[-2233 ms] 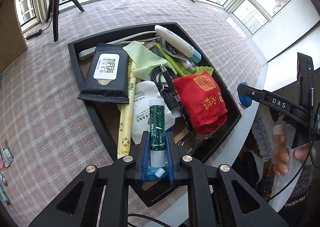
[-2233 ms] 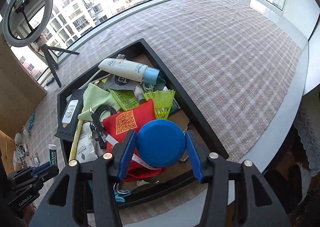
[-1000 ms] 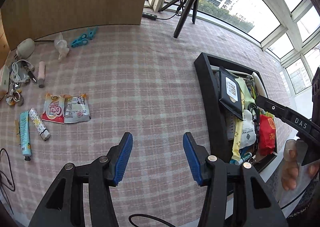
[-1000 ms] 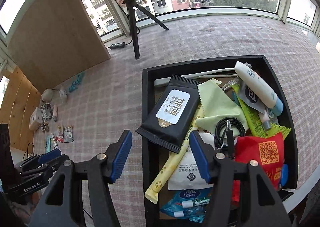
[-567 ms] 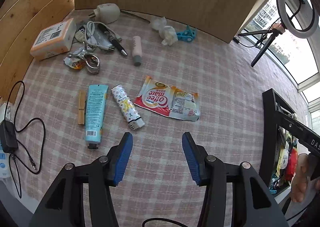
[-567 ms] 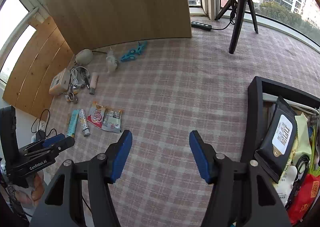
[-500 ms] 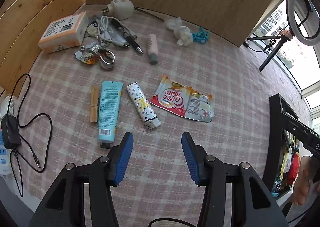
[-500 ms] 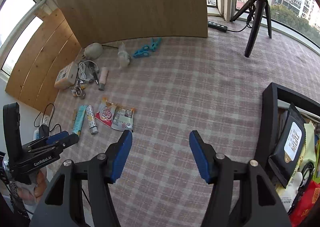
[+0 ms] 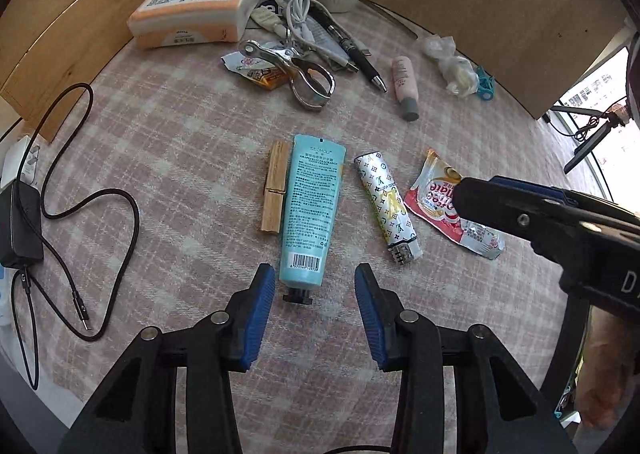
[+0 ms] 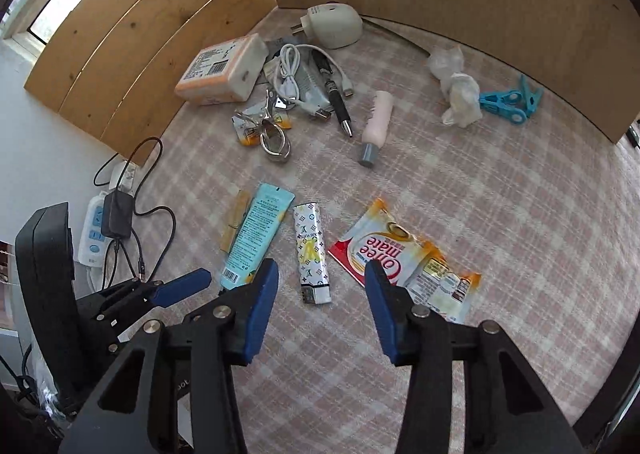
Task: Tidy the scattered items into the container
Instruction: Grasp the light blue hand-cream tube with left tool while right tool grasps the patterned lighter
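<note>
Both grippers now hang over the clutter still strewn on the checked cloth, having swung away from the black container, which has slipped out of both views after filling them a couple of seconds ago. The green tube and blue round item they carried then are gone from between the fingers, so that delivery looks complete and a fresh pick-up is the step in hand.

In the left wrist view, the left gripper (image 9: pixel 315 290) sits at lower centre, its blue pads apart with nothing between them; the jaws have just been closing in. Directly above them lies the teal tube (image 9: pixel 311 210), cap end nearest the fingers, with a wooden clothespin (image 9: pixel 275 186) touching its left side. The right gripper's finger reaches in from the right edge, over the creamer sachet (image 9: pixel 432 194).

In the right wrist view, the right gripper (image 10: pixel 319 294) holds the lower centre, fingers also spread and empty, likewise just narrowed. The patterned lighter (image 10: pixel 311 254) lies just above the gap; the creamer sachet sits partly behind the right finger.

Still waiting in the upper half of the frame: an orange-and-white box (image 10: pixel 222 72), a white cable (image 10: pixel 292 74), a pen (image 10: pixel 336 98), a pink bottle (image 10: pixel 376 126) and blue clips (image 10: pixel 512 100). Much of the tidying appears to remain
</note>
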Demonstrator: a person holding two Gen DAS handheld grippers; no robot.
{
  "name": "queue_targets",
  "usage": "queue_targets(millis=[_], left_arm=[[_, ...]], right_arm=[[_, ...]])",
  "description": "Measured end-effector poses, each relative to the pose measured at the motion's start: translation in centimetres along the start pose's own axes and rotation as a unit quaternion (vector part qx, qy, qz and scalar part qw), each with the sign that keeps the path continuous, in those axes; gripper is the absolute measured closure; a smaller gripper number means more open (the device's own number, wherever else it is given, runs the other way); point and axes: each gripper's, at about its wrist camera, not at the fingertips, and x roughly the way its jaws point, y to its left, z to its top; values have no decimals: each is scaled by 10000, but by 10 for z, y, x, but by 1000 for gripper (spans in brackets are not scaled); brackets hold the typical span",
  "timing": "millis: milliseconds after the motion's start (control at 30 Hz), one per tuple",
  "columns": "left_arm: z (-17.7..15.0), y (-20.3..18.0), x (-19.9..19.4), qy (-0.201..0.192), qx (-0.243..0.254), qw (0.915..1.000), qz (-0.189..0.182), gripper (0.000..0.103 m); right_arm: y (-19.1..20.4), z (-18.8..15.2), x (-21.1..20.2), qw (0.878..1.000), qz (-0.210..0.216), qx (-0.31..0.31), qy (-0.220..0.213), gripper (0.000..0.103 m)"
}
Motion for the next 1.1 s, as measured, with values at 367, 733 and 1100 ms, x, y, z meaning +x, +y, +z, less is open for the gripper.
queue_targets(millis=[367,733,1100], left_arm=[[3,2,17,48,-85,9999,66,70],[2,-1,28,66,-133,9999,74,77],[-1,-23,35,-116,-91,9998,124,77]], right_arm=[[16,21,58,9981,-174,-233,541,62],[22,28,75,9965,-300,-461,631,67],[-5,25,63,9974,-387,-224,561,81]])
